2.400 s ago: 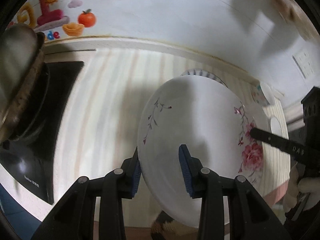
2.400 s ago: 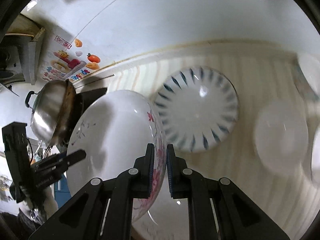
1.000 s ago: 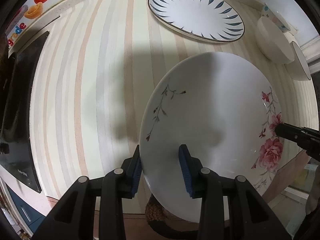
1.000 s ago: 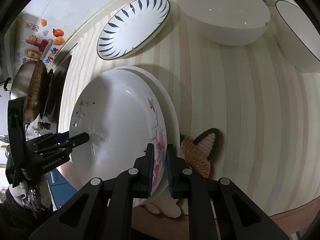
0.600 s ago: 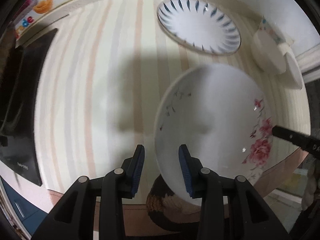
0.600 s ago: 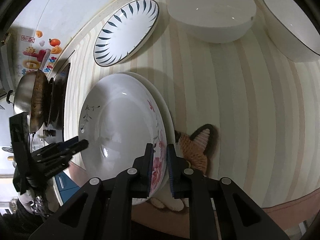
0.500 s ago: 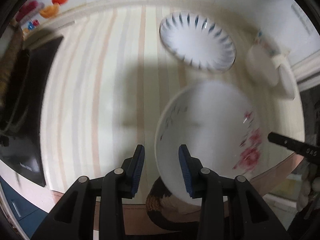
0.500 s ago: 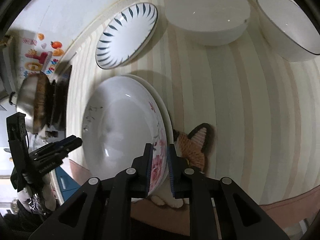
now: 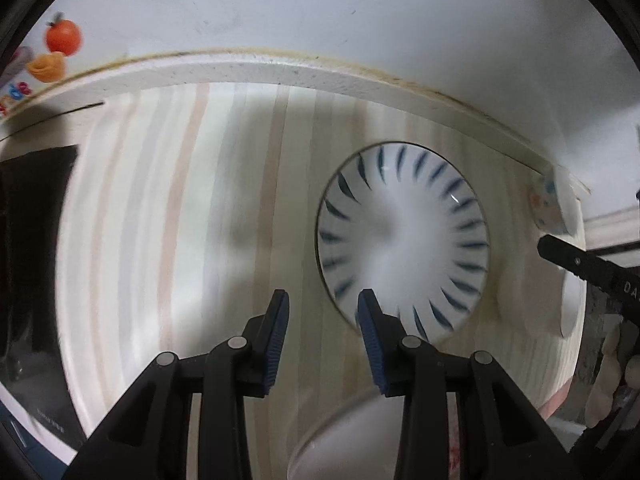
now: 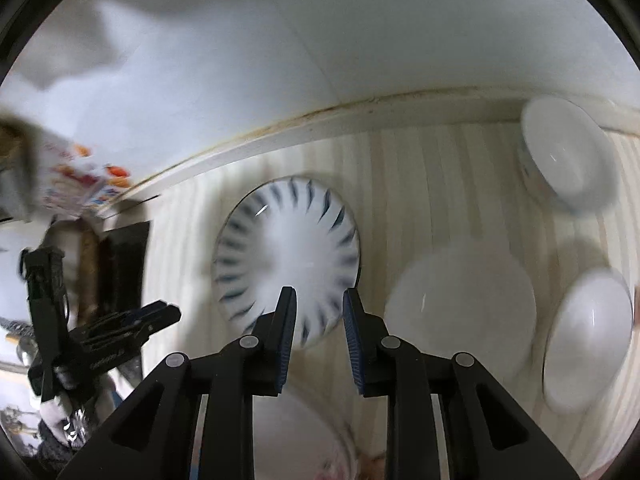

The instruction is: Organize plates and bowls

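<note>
**Porcelain released, both grippers free**

White flowered plate (image 9: 340, 452) now down on the table (image 9: 180, 200) at the near edge, let go since half a second ago. Left gripper (image 9: 322, 332) and right gripper (image 10: 318, 328) lifted, fingers apart, holding nothing. Aimed at the blue-striped plate (image 9: 404, 240), probably next for stacking. Bowls (image 10: 464, 308) off right. Partial lettering "DA" on the far gripper; wall stickers unreadable.

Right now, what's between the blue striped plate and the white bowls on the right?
Only bare striped counter shows between the blue striped plate and the nearest white bowl, in the right wrist view.
</note>
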Tool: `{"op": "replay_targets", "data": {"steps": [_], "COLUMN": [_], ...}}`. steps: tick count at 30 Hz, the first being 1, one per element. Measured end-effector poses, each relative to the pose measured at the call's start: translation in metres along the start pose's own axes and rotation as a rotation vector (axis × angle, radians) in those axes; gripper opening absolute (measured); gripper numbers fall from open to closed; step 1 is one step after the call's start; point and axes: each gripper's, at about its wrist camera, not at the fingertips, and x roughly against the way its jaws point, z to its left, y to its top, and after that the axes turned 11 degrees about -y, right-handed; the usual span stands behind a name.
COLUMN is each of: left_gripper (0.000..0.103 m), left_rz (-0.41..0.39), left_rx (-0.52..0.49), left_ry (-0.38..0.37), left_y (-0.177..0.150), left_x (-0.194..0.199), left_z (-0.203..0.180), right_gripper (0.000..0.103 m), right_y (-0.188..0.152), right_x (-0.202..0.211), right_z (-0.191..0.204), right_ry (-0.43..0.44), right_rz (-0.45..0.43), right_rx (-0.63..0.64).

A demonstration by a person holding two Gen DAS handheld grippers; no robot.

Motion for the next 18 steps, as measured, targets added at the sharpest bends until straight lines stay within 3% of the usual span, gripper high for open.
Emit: {"op": "replay_targets", "data": {"steps": [3,8,11,14,15,16,18], "left_gripper": [0.033,0.033,0.033,0.026,0.025,0.025,0.025], "left_rz": [0.041,0.102,0.126,0.115,0.113,0.11,0.104], "left_rx": [0.01,0.031,0.02,-0.006,-0.018,-0.021,-0.021], "left_ry": [0.004,-0.031,-0.041,-0.045,-0.042,-0.035,-0.023], "left_y": [0.015,0.023,0.023,0.021,0.021,0.02,0.018], "left_x": [-0.021,-0.049,-0.059,-0.063,-0.063,-0.063,-0.063], "left_z": [0.005,0.011,0.01,0.007,0.005,0.004,0.002], "right_gripper": [0.026,0.026,0.026,0.026,0.025,0.017,0.015], "right_y": [0.035,0.06,0.063,0.061,0.061,0.06,0.057], "right_x": [-0.033,-0.078,-0.096,-0.111,-0.117,-0.12,-0.126], "right_z": [0.002,0.005,0.003,0.002,0.002,0.002,0.005], "right_ry": [-0.041,-0.067,-0.072,-0.063,-0.063,-0.062,-0.074], "right_rz": [0.062,0.167,0.207,0.248,0.257,0.264,0.271], "right_rx": [0.036,0.07,0.067,0.062,0.066,0.071,0.09]}}
